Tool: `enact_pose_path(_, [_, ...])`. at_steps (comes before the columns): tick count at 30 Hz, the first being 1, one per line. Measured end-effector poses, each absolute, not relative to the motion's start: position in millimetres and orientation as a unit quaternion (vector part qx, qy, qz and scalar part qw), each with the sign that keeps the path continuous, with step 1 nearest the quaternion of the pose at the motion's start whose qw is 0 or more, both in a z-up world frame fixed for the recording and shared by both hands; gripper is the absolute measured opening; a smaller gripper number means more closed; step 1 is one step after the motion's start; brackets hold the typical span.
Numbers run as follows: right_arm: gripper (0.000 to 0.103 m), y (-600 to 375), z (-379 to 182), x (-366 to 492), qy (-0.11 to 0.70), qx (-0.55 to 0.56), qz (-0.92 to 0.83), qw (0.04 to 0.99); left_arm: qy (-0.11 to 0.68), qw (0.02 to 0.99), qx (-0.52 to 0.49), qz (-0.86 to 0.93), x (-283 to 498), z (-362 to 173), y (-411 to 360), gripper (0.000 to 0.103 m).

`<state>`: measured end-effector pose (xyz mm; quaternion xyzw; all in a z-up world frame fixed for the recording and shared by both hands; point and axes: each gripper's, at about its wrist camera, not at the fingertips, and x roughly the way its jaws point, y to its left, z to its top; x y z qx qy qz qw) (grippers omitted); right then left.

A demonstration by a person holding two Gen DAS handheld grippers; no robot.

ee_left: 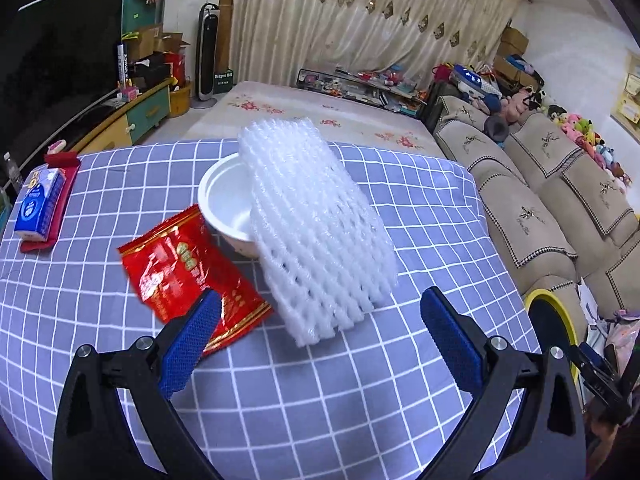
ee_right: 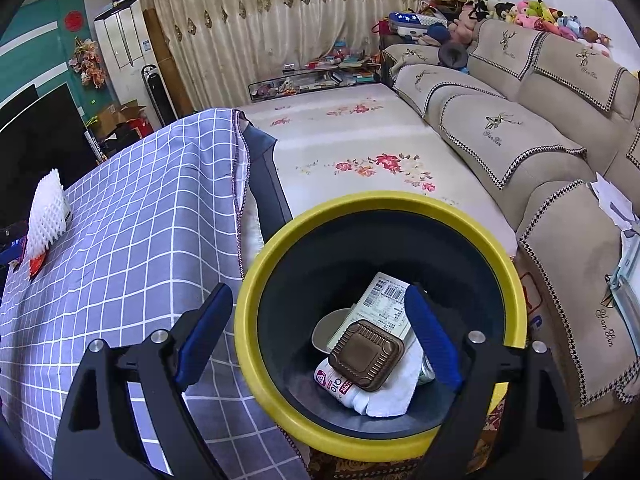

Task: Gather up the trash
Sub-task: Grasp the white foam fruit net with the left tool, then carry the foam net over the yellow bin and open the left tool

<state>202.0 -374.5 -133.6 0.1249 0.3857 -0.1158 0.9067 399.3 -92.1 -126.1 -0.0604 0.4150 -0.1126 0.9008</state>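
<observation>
Left hand-held gripper (ee_left: 320, 320): spread wide, empty, above checked bench (ee_left: 280, 400). Just ahead, left to right: red snack wrapper (ee_left: 188, 276), white bowl (ee_left: 228, 208), white foam net (ee_left: 316, 224) leaning on bowl. Right hand-held gripper (ee_right: 320, 320): open, empty, over yellow-rimmed bin (ee_right: 384, 208) holding brown tray (ee_right: 366, 354).

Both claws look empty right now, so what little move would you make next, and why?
Probably ease the open left claw forward to close on the white foam netting. It lies just ahead between the fingers, leaning on the white bowl, while the right claw hangs open over the yellow-rimmed bin, which already holds trash.
</observation>
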Motion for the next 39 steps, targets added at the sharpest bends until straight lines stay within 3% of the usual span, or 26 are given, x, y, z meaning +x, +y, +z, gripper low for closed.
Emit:
enact_pose_path(7, [0.083, -374, -139, 206, 0.390, 0.127, -0.110, 0.905, 0.439, 0.890, -0.064, -0.106, 415, -136, -100, 0.071])
enact_pose_path(12, [0.083, -375, -138, 205, 0.389, 0.129, -0.109, 0.906, 0.438, 0.890, -0.071, -0.104, 417, -140, -102, 0.043])
enact_pose_path(18, [0.083, -374, -136, 201, 0.386, 0.131, -0.109, 0.907, 0.426, 0.896, -0.068, -0.106, 405, -138, -96, 0.020])
enact_pose_path(29, [0.083, -375, -119, 183, 0.366, 0.126, -0.114, 0.915, 0.379, 0.911, -0.010, -0.161, 326, -101, -119, 0.017])
enact_pose_path(39, [0.083, -396, -106, 130, 0.345, 0.138, -0.141, 0.918, 0.357, 0.888, 0.065, -0.282, 258, -65, -212, 0.017])
